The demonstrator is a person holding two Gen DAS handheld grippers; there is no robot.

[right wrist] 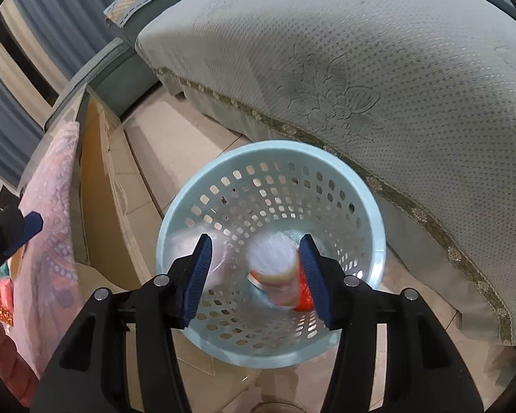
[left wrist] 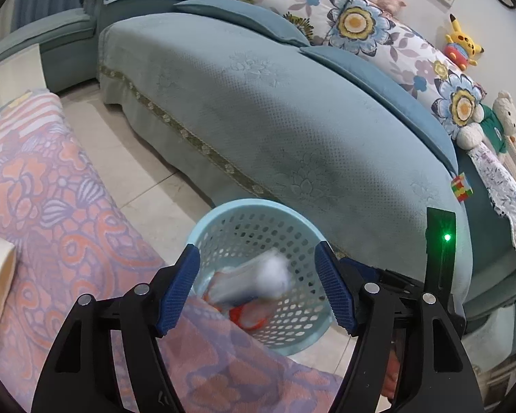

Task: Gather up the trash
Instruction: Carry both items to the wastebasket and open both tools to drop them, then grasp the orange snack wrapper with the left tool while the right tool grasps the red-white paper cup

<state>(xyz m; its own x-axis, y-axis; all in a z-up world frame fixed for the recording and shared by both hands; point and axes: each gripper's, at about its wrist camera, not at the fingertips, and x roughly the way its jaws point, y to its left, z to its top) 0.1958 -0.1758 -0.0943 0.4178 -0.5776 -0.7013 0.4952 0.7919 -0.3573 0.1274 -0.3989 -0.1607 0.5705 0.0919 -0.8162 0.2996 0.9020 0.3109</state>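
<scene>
Both grippers hang spread wide over the pale blue basket [right wrist: 368,206] on the floor beside the sofa [left wrist: 292,130]: right gripper [right wrist: 256,277] directly above, left gripper [left wrist: 258,285] over the cloth-covered table's edge. Blurred trash [right wrist: 275,268] lies inside; no lettering is readable.

1. Both views are evenly lit and fairly bright with soft indoor light, no harsh glare.
2. Heavy fisheye warp: the sofa [left wrist: 292,110] bulges and the corners go black.
3. The white cup [right wrist: 275,272] in the basket [right wrist: 271,186] is smeared by motion blur in both views.
4. A green LED [left wrist: 447,237] glows sharply, and the sofa's underside sits in soft shadow.
</scene>
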